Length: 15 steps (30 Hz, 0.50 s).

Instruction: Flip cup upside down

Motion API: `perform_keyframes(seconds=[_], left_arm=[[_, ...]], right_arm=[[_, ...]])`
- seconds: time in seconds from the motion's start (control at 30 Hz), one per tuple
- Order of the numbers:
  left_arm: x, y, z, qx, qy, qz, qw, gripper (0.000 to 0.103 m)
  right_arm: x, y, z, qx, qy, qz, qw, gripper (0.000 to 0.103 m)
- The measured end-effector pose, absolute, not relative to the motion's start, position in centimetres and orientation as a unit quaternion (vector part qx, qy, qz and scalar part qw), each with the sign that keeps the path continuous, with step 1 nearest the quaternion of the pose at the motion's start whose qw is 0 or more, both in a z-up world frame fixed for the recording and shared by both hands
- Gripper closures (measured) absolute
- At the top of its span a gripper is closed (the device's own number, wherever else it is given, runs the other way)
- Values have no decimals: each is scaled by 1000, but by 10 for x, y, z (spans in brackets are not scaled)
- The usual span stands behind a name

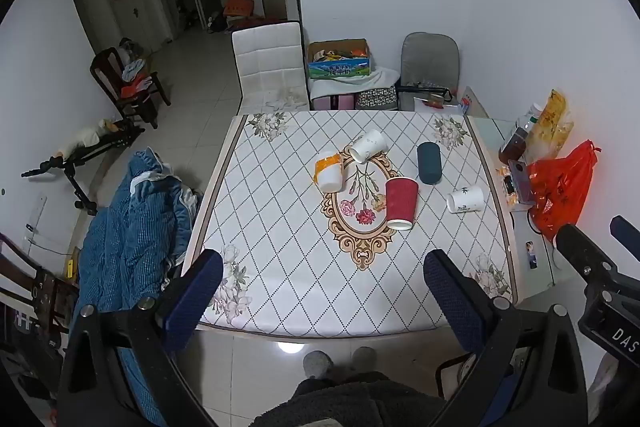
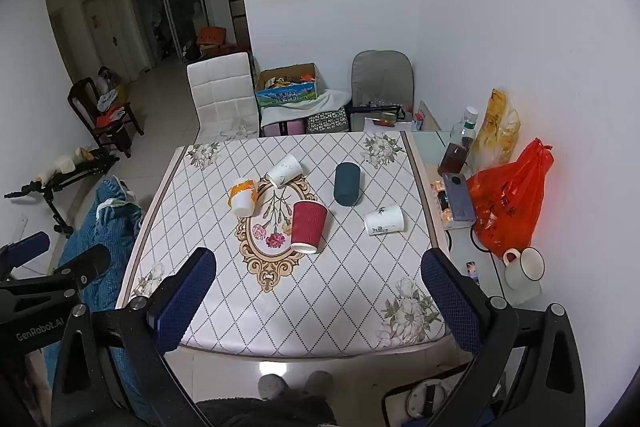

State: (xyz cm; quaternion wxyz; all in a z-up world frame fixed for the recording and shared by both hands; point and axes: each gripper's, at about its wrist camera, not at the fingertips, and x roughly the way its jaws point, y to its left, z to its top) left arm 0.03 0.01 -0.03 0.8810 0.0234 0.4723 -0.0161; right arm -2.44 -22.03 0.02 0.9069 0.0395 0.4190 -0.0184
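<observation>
Several cups lie on their sides on the patterned table: a red ribbed cup, a dark teal cup, a white cup with an orange band, a white cup at the back, and a white cup with a leaf print. My left gripper is open and empty, high above the table's near edge. My right gripper is open and empty, beside it at the same height.
A red plastic bag, a bottle, a phone and a white mug sit on the glass strip at the right. A blue quilt hangs left of the table. Chairs and boxes stand behind.
</observation>
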Motion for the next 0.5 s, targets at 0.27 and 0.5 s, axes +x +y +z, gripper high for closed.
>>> perform_keyframes(seconds=[0.27, 0.5], left_arm=[[0, 0, 0, 25, 468, -15, 883, 0], [0, 0, 1, 25, 465, -13, 885, 0]], right_arm=[[-25, -220, 0, 35, 417, -21, 908, 0], [-25, -221, 1, 38, 418, -19, 907, 0]])
